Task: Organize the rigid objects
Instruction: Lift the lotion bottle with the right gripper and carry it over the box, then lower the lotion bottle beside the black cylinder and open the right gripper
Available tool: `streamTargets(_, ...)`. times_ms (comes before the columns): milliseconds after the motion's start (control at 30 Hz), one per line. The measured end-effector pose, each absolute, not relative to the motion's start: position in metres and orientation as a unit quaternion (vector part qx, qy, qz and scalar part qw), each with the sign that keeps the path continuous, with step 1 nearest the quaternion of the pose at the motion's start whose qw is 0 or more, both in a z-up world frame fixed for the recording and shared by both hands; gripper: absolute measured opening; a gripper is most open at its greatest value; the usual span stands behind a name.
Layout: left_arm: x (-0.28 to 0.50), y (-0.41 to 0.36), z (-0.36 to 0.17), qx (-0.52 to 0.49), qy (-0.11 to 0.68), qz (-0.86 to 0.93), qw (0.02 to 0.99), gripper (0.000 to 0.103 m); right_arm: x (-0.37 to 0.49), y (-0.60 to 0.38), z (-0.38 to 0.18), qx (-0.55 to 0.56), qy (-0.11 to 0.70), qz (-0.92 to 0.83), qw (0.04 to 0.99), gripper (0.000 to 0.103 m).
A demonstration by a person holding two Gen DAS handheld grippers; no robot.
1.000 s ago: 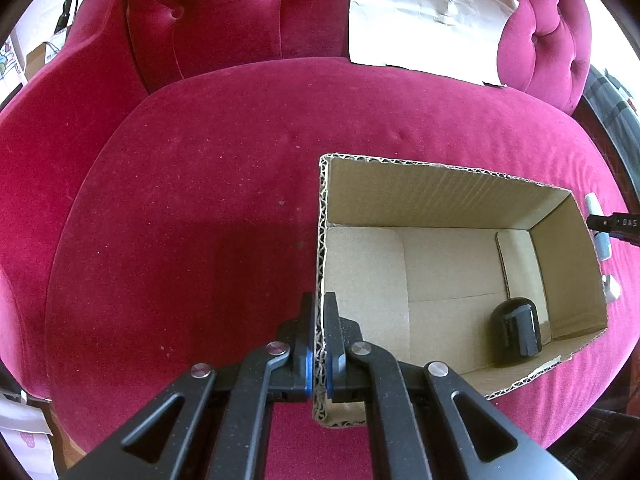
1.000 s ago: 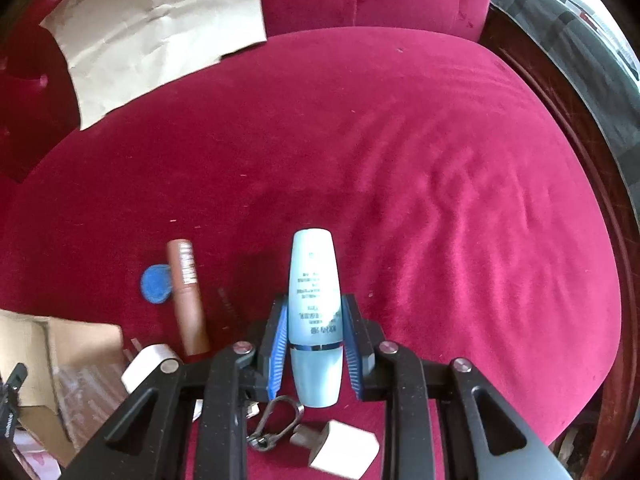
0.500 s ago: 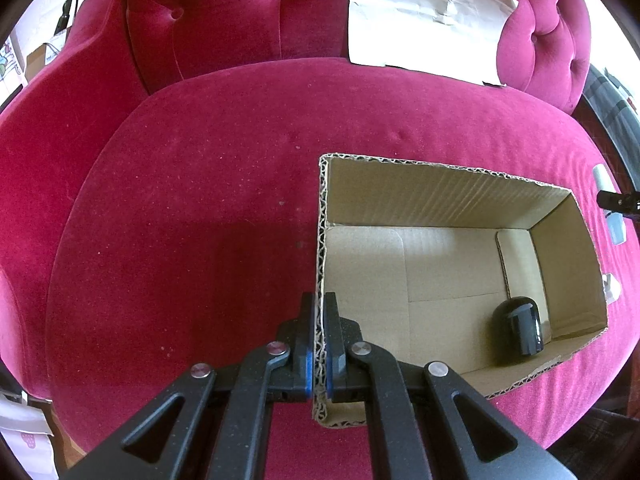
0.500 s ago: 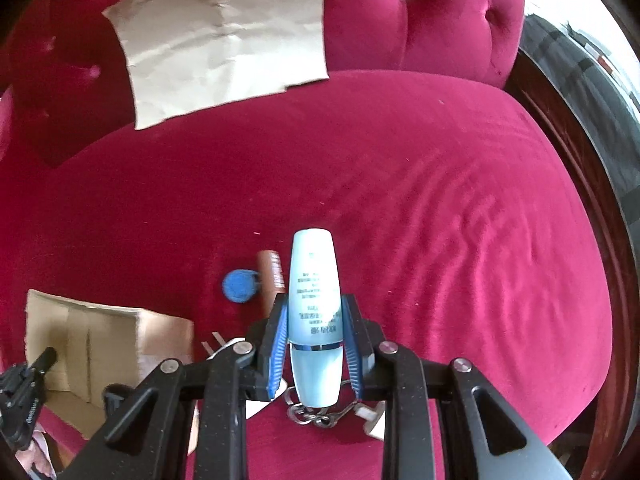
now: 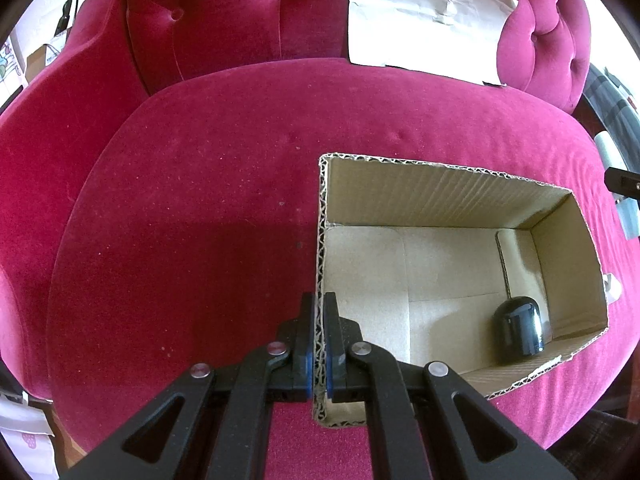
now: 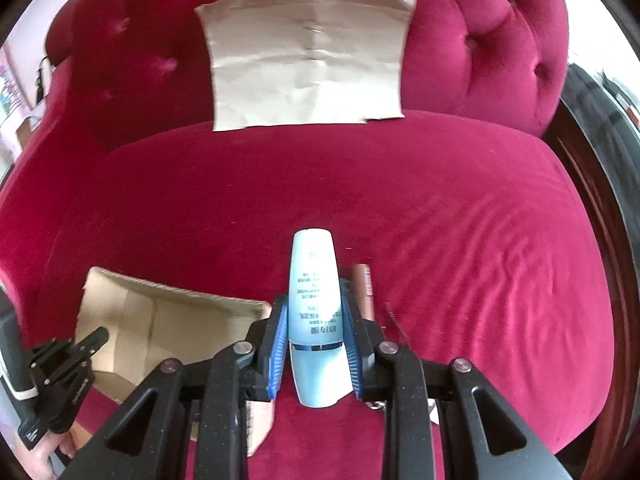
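Observation:
An open cardboard box (image 5: 440, 196) lies on the red velvet seat. My left gripper (image 5: 319, 340) is shut on the box's near left wall, one finger inside and one outside. A black rounded object (image 5: 518, 332) stands in the box's right end. My right gripper (image 6: 313, 306) is shut on a light-blue bottle (image 6: 312, 280), held above the seat just right of the box (image 6: 172, 290). The bottle's rounded end points away from the camera. A brown tube (image 6: 362, 288) lies on the cushion beside the bottle.
A sheet of brown paper (image 6: 308, 60) leans on the tufted backrest. A small white item (image 5: 612, 286) lies right of the box. A dark wooden frame edge (image 6: 600, 200) bounds the seat on the right. A person's hand (image 6: 40, 452) holds the left gripper.
My right gripper has risen and swung left with the bottle, bringing the box into its view. The left gripper and the box have stayed still.

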State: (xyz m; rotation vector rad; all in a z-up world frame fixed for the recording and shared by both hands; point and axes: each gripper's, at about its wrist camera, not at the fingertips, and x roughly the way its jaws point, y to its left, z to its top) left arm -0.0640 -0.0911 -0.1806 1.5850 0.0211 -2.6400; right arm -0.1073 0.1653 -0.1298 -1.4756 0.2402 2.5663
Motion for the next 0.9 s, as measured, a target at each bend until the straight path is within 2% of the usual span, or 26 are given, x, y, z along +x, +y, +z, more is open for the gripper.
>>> streamTargets(900,-0.064,-0.09,-0.179,0.515,0.005,-0.857,0.031,0.003,-0.125,0.055,-0.169,-0.525,0.045,0.848,-0.057,0.027)
